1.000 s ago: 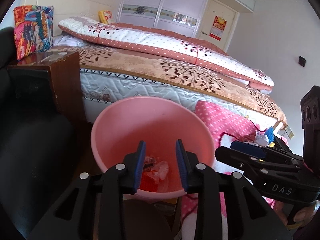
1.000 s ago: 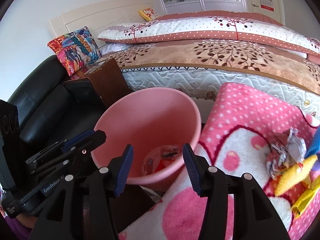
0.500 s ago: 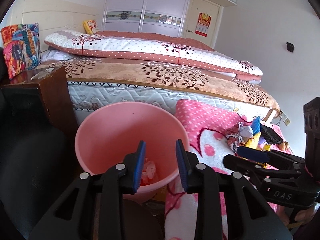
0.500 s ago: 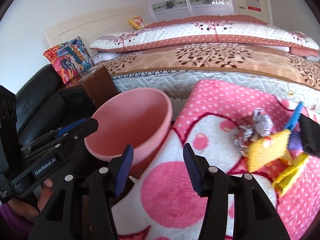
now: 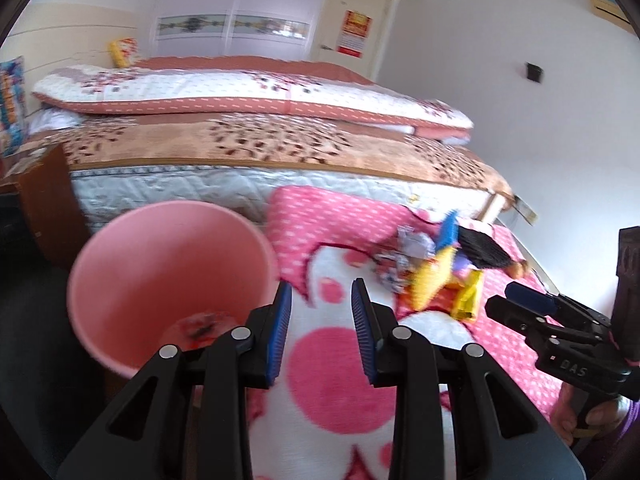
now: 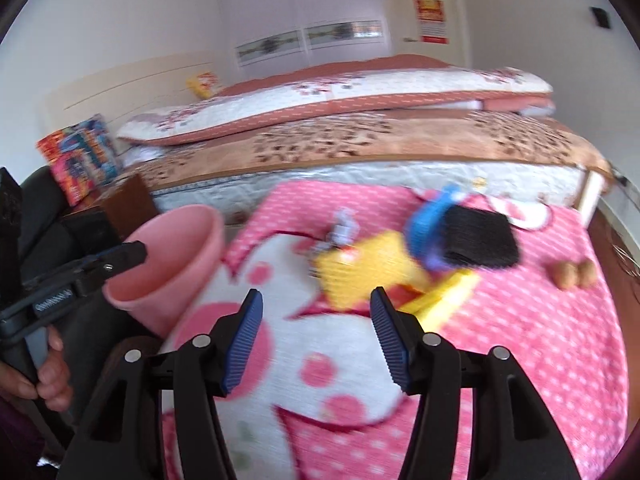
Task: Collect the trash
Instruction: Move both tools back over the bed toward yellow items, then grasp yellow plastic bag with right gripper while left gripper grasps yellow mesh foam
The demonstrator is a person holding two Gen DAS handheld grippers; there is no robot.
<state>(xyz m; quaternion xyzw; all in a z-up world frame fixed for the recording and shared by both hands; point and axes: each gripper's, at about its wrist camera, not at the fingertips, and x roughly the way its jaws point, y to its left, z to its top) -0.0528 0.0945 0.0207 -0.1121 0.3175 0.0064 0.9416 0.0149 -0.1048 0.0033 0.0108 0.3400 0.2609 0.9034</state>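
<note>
Both views swung right since 1 s ago: pink bin (image 5: 168, 280) now at left, trash pile (image 6: 384, 264) on pink blanket (image 6: 540, 340) nearer centre. Left gripper (image 5: 321, 334) spread, empty, over blanket edge beside bin rim. Right gripper (image 6: 316, 338) spread wide, empty, just short of yellow wrapper (image 6: 360, 272). Crumpled foil (image 5: 404, 256), black brush (image 6: 480, 240) touching pile. Some trash lies at bin bottom. Frames blurred.

A home bedroom: made bed (image 5: 256, 148) (wardrobe (image 5: 236, 20) behind).
</note>
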